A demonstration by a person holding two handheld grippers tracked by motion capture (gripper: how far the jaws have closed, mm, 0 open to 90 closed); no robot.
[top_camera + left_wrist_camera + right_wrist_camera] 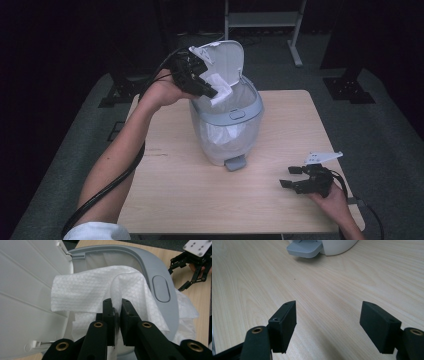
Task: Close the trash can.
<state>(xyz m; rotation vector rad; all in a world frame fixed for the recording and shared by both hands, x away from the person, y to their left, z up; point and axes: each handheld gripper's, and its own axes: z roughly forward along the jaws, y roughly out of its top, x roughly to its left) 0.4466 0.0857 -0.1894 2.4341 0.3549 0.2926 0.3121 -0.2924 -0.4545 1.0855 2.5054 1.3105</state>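
Left hand-held gripper (pixel 116 305) clenched on paper towel (pixel 100 290) above open bin (pixel 248 107); release judged next. Right hand-held gripper (pixel 328 325) released, idle on bench (pixel 332 285).

The bin's (pixel 226 125) inside is hidden behind its liner and the paper towel (pixel 100 292). In the right gripper view only its pedal (pixel 305 248) and base edge show, cut off at the top.

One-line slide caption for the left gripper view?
Left tongs pinch a white paper towel over the open bin's grey rim.
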